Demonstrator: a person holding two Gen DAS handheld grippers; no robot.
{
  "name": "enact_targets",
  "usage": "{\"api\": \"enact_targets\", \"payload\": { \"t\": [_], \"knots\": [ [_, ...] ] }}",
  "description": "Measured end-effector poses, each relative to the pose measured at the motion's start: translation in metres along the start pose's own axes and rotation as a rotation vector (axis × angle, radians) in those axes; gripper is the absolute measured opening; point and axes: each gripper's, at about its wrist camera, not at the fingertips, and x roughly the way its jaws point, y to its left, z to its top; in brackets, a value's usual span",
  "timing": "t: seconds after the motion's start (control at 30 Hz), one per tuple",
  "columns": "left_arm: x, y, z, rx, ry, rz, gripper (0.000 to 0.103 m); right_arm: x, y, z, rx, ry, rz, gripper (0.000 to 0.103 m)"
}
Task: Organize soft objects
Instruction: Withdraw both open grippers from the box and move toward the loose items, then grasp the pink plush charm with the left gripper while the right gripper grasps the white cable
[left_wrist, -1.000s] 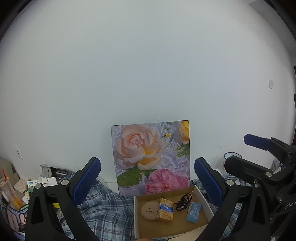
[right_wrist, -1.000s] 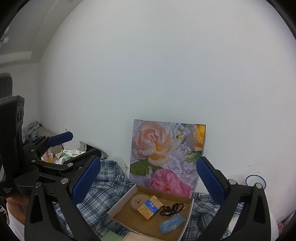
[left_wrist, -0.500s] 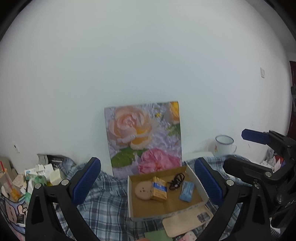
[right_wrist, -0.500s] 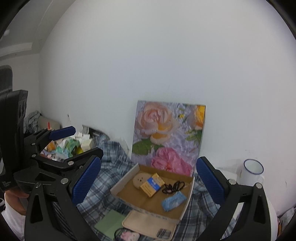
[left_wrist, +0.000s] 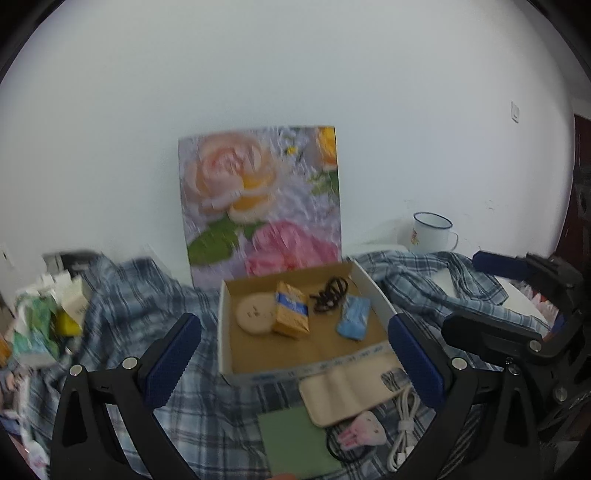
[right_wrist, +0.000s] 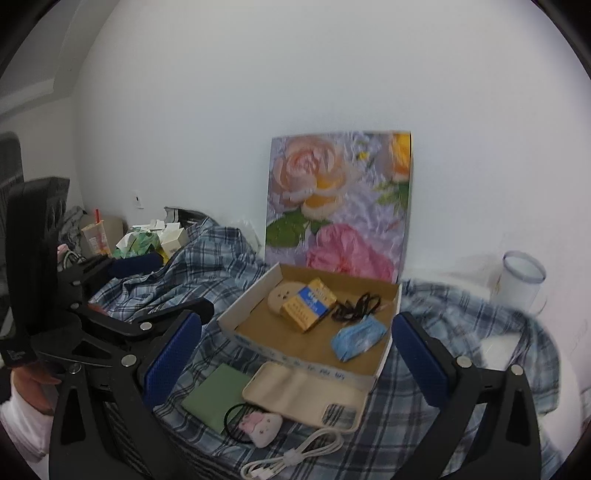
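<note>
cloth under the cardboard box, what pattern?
Blue, white and grey plaid cloth, rumpled beneath the open cardboard box. Clearest in the right wrist view.

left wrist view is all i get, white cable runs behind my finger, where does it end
observer: The white cable ends in a tied bundle on the plaid cloth, in front of the phone case and outside the box.
operator: is the right gripper carrying anything
observer: No. The right gripper is open, with nothing between its fingers.
operator: anything tall in the clutter far left
observer: A drink cup with a red straw stands at the far end of the pile, beyond the small cartons.
</note>
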Motion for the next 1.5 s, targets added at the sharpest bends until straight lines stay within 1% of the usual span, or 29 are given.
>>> {"api": "enact_targets", "payload": {
  "t": [0.1,0.27,0.37,0.5,0.63,0.7,0.77,0.8,0.83,0.87,0.93,1.07,1.2,1.27,1.37,1.4,1.43,1.5],
  "knots": [
    [0.012,0.0,-0.011,-0.008,0.048,-0.038,0.102,0.006,-0.005,-0.012,0.017,0.027,0.013,0.103],
    [0.027,-0.006,-0.027,0.006,0.103,-0.05,0.102,0.016,-0.009,-0.029,0.03,0.076,0.021,0.103],
    [0.036,-0.007,-0.037,-0.002,0.152,-0.072,0.102,0.022,-0.013,-0.037,0.036,0.112,0.043,0.103],
    [0.045,-0.013,-0.054,0.029,0.204,-0.103,0.102,0.029,-0.015,-0.055,0.023,0.171,0.063,0.103],
    [0.055,-0.02,-0.072,0.068,0.276,-0.175,0.102,0.034,-0.022,-0.072,0.005,0.236,0.043,0.103],
    [0.058,-0.026,-0.08,0.095,0.298,-0.192,0.102,0.034,-0.035,-0.079,0.044,0.246,0.02,0.103],
    [0.062,-0.029,-0.085,0.116,0.315,-0.204,0.096,0.033,-0.047,-0.08,0.098,0.243,0.021,0.103],
    [0.065,-0.03,-0.088,0.12,0.326,-0.221,0.086,0.032,-0.053,-0.081,0.126,0.238,0.024,0.103],
    [0.068,-0.03,-0.09,0.117,0.345,-0.241,0.08,0.032,-0.056,-0.081,0.14,0.235,0.024,0.103],
    [0.074,-0.029,-0.093,0.11,0.367,-0.252,0.078,0.032,-0.058,-0.082,0.149,0.235,0.026,0.103],
    [0.082,-0.026,-0.098,0.097,0.399,-0.244,0.076,0.036,-0.058,-0.084,0.15,0.248,0.03,0.103],
    [0.084,-0.026,-0.103,0.11,0.408,-0.25,0.076,0.041,-0.054,-0.086,0.132,0.27,0.035,0.103],
    [0.083,-0.035,-0.106,0.134,0.409,-0.279,0.074,0.045,-0.056,-0.088,0.142,0.284,0.048,0.103],
    [0.083,-0.04,-0.107,0.144,0.416,-0.296,0.07,0.046,-0.058,-0.089,0.153,0.289,0.05,0.103],
    [0.086,-0.044,-0.11,0.156,0.429,-0.297,0.06,0.046,-0.06,-0.09,0.166,0.288,0.055,0.103],
    [0.087,-0.044,-0.11,0.152,0.433,-0.3,0.049,0.047,-0.06,-0.09,0.168,0.289,0.056,0.103],
    [0.089,-0.043,-0.111,0.14,0.435,-0.305,0.047,0.047,-0.061,-0.09,0.169,0.29,0.057,0.103],
    [0.09,-0.038,-0.11,0.104,0.434,-0.326,0.047,0.048,-0.06,-0.09,0.168,0.293,0.056,0.103]
  ]
}}
